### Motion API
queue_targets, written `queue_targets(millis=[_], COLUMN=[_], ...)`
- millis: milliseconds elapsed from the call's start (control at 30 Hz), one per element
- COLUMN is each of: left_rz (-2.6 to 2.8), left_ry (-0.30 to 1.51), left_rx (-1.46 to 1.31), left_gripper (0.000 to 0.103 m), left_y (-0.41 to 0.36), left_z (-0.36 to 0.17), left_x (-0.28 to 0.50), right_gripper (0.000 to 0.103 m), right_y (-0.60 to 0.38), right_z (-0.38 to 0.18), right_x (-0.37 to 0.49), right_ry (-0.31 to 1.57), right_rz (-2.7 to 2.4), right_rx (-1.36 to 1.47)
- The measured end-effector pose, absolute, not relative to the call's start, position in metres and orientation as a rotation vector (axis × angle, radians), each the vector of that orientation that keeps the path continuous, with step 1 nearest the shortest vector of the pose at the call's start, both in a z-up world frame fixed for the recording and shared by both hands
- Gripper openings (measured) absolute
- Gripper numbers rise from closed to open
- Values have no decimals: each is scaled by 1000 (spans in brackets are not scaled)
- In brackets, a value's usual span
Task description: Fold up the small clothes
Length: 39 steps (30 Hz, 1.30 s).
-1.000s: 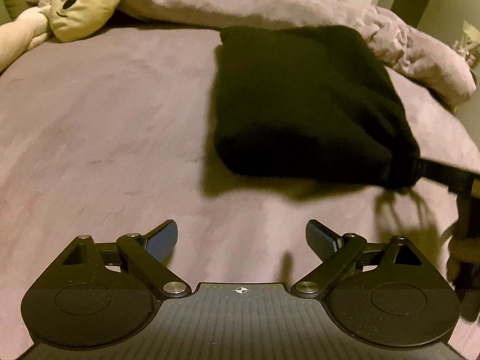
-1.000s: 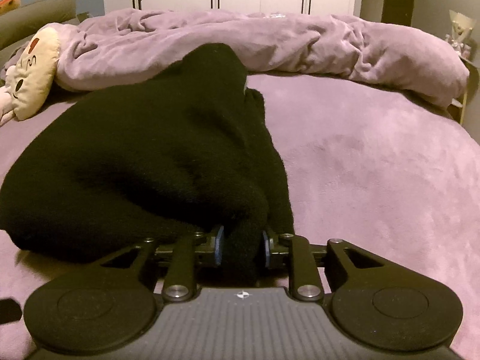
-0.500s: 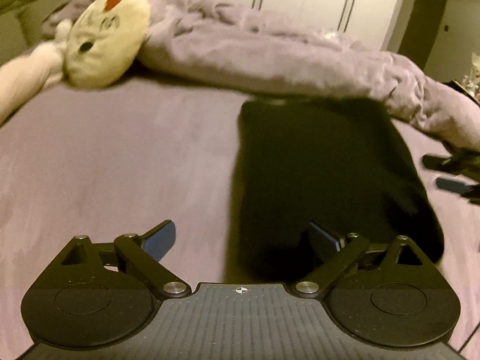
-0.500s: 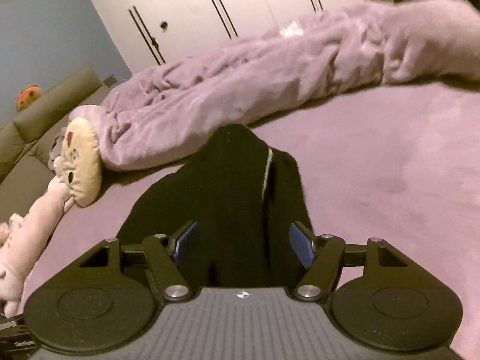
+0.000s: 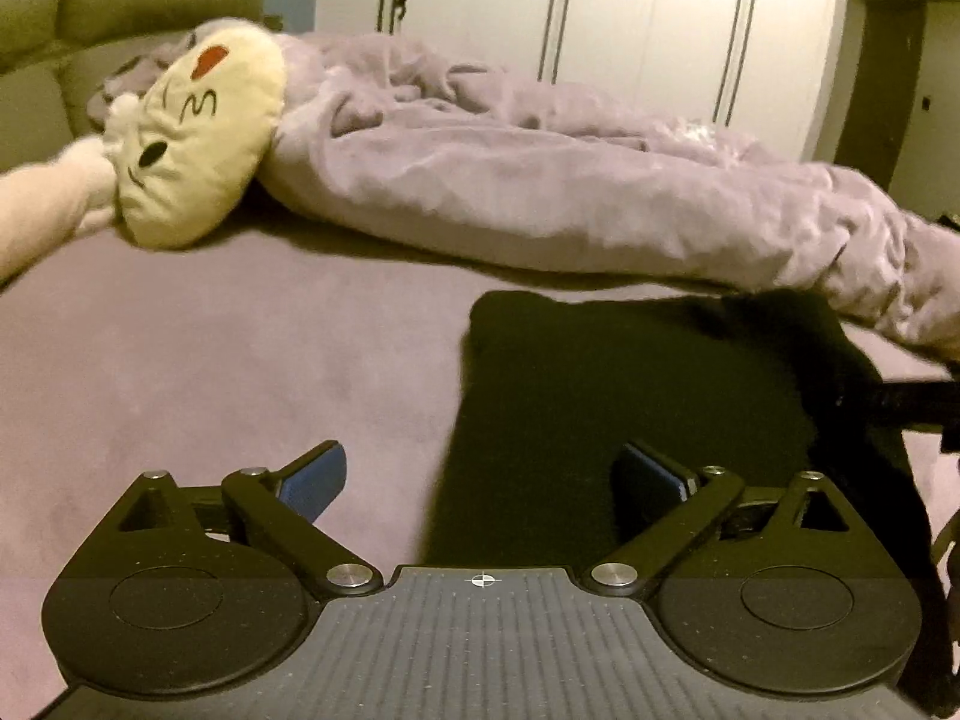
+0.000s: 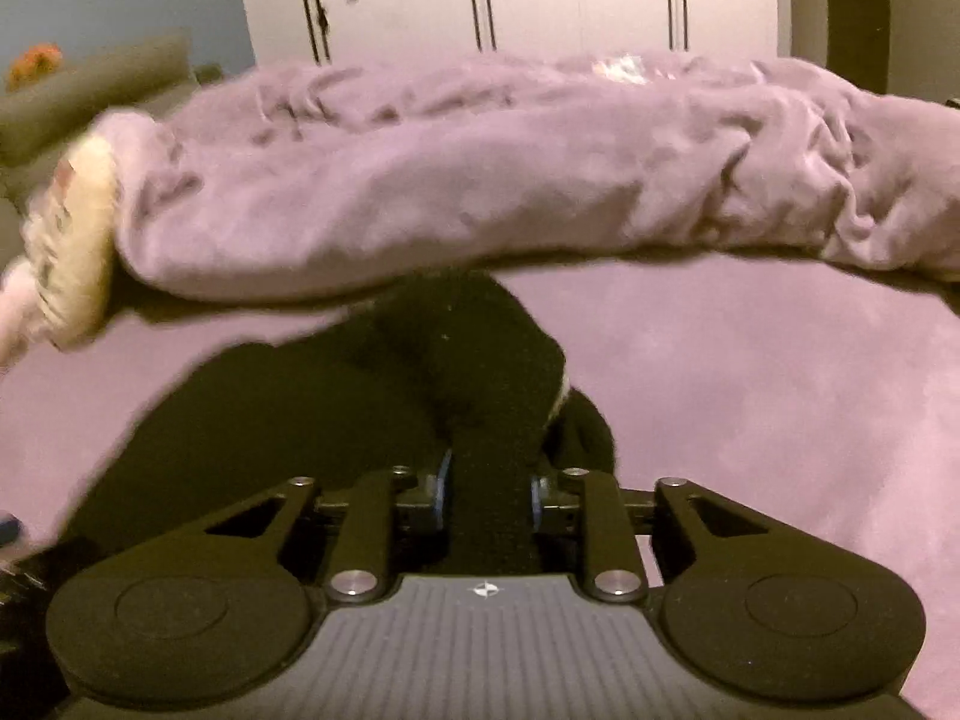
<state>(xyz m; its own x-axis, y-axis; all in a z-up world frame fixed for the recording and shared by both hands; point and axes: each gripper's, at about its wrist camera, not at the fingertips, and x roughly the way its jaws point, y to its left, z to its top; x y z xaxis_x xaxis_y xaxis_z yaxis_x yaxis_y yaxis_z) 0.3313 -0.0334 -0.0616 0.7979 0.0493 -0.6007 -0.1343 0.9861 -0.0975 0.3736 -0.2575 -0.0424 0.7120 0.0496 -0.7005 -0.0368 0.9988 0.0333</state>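
Observation:
A black knitted garment [image 5: 630, 384] lies on the purple bed sheet [image 5: 210, 372]. My left gripper [image 5: 483, 483] is open and empty, low over the sheet, with the garment's near left edge between its fingers. My right gripper [image 6: 486, 501] is shut on a bunched fold of the same garment [image 6: 474, 372], which spreads out to the left in front of it. In the left wrist view the right gripper's dark fingers [image 5: 900, 402] reach in at the garment's right side.
A rumpled purple duvet [image 5: 570, 186] lies across the bed behind the garment. A cream plush toy with a face [image 5: 192, 144] lies at the far left. White wardrobe doors [image 6: 540, 0] stand behind the bed. A grey-green sofa [image 5: 120, 30] is at the back left.
My right gripper opened half a second ago and has shut again on the garment's fold. My left gripper has moved lower and closer to the garment's left edge, staying open.

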Motion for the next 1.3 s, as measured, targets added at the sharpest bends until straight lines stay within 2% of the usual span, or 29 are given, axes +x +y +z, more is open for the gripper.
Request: queue_targets(millis=[33,100,200,267,300,333,533,600,800,1000,1133,1300], left_rz=[95,94,98,107,109,112,153,131,126,111,90,83], left_ry=[665,691,669,627,614,616,563,617,517,618,663,706], left_rx=[-130,-135,-139,-144,-150,-152,-186,-202,-172,-201,-186,-147], left_gripper=[101,101,101,101,101,101,102,102,103,103,103,103], left_y=[-35,-33,-26,-24,-25,-26,-40,-41,-48,-41,-33,-27], left_z=[-65,-69,-57,-48,-45,-44,-56,-73,-107,-95,-71,-58], left_x=[335,335,328,327,329,333,364,375,374,377,327,236], right_gripper=[49,64,65,78,88,90,90,93,96,99,99,99], right_y=[-253,-244,-232,-220,-216,-209,-185,-193,-229,-240,-236,-235], right_z=[-48,-42,-11,4,8,9,-49,-68,-92,-88,-57,-40], right_x=[374,365,344,339,340,345,376,374,381,387,343,229], right_ry=[785,748,610,518,495,491,531,529,537,619,639,753], right_rz=[41,-16,-58,-72,-58,-36,-92,-148,-149,-150,-144,-90], right_rx=[-23,-113,-153,-140,-111,-85,-171,-180,-12,47,72,31])
